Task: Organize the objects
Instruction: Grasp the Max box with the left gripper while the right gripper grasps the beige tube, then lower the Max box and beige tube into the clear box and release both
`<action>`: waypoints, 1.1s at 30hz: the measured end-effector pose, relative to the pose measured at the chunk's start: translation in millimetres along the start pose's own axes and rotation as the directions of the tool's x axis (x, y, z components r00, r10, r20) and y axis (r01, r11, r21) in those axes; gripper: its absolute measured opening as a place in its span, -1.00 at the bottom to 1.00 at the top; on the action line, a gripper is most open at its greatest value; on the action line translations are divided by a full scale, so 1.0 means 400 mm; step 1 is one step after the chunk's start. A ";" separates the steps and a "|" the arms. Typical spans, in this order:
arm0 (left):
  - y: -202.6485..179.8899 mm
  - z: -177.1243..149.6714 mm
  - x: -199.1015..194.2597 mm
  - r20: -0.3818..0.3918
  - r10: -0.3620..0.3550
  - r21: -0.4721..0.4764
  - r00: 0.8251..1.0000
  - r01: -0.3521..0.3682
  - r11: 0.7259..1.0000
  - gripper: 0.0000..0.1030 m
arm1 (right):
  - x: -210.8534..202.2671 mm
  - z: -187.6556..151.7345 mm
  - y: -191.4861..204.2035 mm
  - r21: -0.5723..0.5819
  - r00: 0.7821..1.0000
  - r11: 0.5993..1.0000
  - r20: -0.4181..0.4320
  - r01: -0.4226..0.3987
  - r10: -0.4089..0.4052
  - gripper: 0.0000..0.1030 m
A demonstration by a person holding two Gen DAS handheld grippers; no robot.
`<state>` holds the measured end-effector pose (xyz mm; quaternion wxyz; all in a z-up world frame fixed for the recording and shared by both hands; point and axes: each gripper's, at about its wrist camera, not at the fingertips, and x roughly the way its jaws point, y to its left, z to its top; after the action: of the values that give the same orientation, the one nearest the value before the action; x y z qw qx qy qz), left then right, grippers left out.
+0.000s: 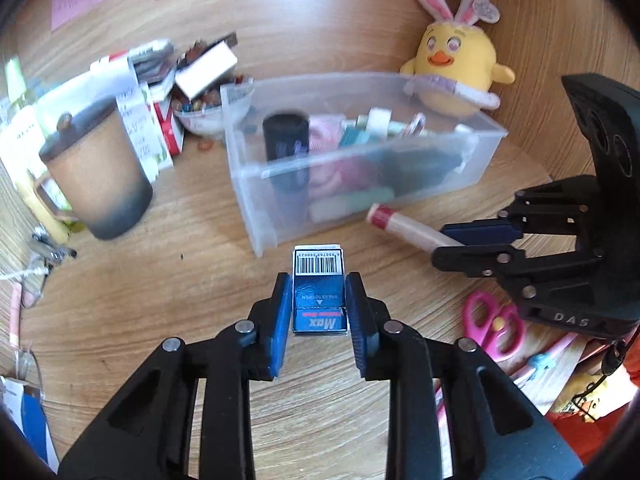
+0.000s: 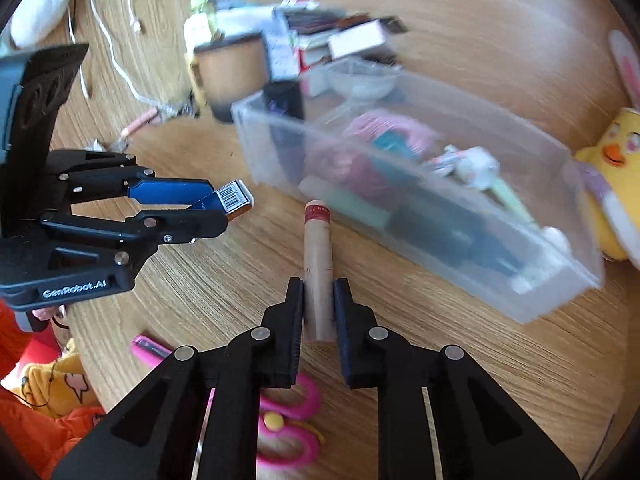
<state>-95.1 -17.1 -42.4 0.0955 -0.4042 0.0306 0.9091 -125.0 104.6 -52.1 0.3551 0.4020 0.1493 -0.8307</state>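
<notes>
— Both hands loaded?
— Yes. My left gripper (image 1: 319, 300) pinches the staple box (image 1: 319, 290), my right gripper (image 2: 319, 308) pinches the tube (image 2: 318, 268); both hang over the table (image 1: 160, 300), just short of the bin (image 1: 484, 136).
— Next?
— Likely carry each over the rim, then let go.

Small box (image 1: 319, 292): dark blue, white barcode panel, red band. Tube (image 2: 318, 270): tan, red cap end. Scissors (image 1: 493, 326): pink, yellow pivot. Plush chick (image 1: 456, 66): yellow, pink-white ears. Bin (image 1: 486, 152): clear.
</notes>
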 end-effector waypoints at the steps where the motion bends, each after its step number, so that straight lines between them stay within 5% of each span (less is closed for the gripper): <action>1: -0.004 0.010 -0.009 0.016 -0.001 0.001 1.000 0.001 1.000 -0.48 | -0.018 0.000 -0.008 0.013 1.000 1.000 0.017 0.000 -0.001 -0.73; 14: -0.032 0.144 -0.061 0.148 -0.008 -0.033 0.989 0.013 0.999 -0.48 | -0.174 0.062 -0.129 0.182 0.970 0.980 0.210 0.082 -0.120 -0.73; 31: -0.057 0.237 0.086 0.039 0.008 -0.021 0.999 -0.007 1.000 -0.46 | -0.045 0.094 -0.229 0.286 0.982 0.951 0.110 0.116 -0.153 -0.72; 33: -0.061 0.238 0.081 0.041 0.000 -0.019 0.999 0.000 1.000 -0.41 | -0.058 0.089 -0.222 0.270 0.982 0.957 0.117 0.109 -0.145 -0.56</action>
<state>-181.0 24.3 -2.0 0.0922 -0.3865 0.0199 0.9175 -198.1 159.0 -15.1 0.2537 0.3774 0.0390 -0.8897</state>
